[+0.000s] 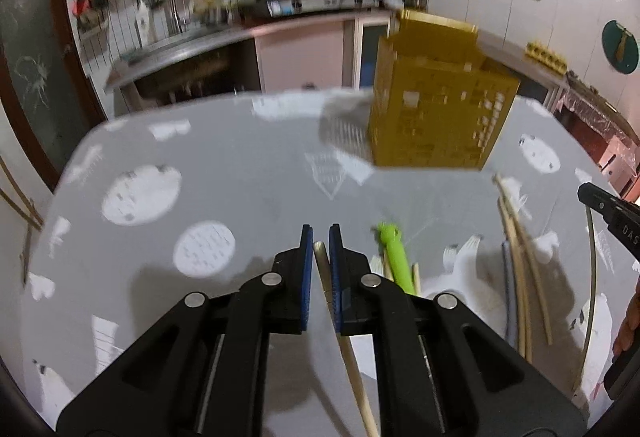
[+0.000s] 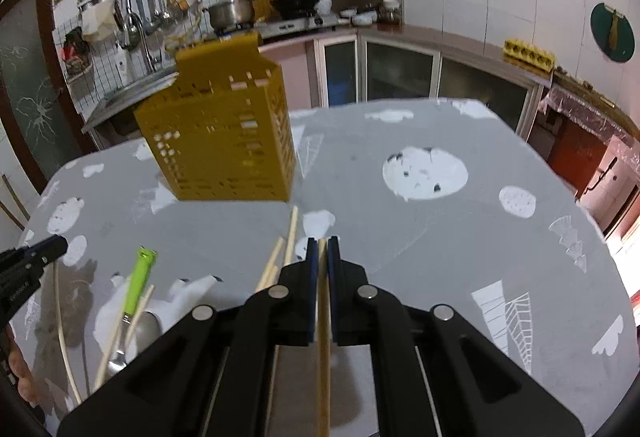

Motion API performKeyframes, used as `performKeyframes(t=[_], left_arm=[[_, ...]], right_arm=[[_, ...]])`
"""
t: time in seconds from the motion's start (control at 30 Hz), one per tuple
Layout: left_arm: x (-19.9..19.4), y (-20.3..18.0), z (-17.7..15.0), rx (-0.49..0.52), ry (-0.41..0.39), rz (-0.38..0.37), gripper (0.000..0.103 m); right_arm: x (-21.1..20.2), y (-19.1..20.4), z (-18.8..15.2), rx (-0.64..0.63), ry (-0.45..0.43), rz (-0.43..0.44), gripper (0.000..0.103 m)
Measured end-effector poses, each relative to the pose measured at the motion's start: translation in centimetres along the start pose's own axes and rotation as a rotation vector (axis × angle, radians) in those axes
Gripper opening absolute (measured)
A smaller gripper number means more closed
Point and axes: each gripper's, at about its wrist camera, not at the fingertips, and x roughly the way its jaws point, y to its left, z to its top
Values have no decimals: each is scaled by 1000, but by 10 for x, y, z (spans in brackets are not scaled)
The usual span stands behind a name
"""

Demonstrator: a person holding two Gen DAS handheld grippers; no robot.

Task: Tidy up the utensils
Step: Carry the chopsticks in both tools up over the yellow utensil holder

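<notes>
My left gripper (image 1: 320, 233) is shut on a pale wooden chopstick (image 1: 352, 357), which is lifted off the table and runs back under the jaws. My right gripper (image 2: 322, 241) is shut on another chopstick (image 2: 323, 377), also raised. A yellow perforated utensil holder (image 1: 436, 113) (image 2: 224, 133) stands upright on the table beyond both grippers. A green-handled spoon (image 1: 396, 257) (image 2: 140, 277) and several loose chopsticks (image 1: 520, 269) (image 2: 290, 237) lie on the table between the two grippers.
The table (image 1: 224, 165) (image 2: 420, 237) wears a grey cloth with white patterns. A thin curved stick (image 2: 60, 317) lies near its front. Behind are a kitchen counter (image 2: 440, 37), a stove with pots and hanging utensils. A hand (image 1: 630, 321) shows at the right edge.
</notes>
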Motion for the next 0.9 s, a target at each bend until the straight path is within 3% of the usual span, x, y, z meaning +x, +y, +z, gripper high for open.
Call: performKeyframes(t=[0.23, 0.57, 0.9], left_arm=[[-45, -3, 10, 40, -167, 24, 5], [-80, -9, 9, 43, -336, 26, 5], [-97, -12, 15, 42, -439, 6, 5]], right_arm=[[-31, 4, 4, 6, -110, 12, 5], [-72, 6, 3, -2, -288, 7, 5], [-99, 8, 7, -13, -412, 26, 5]])
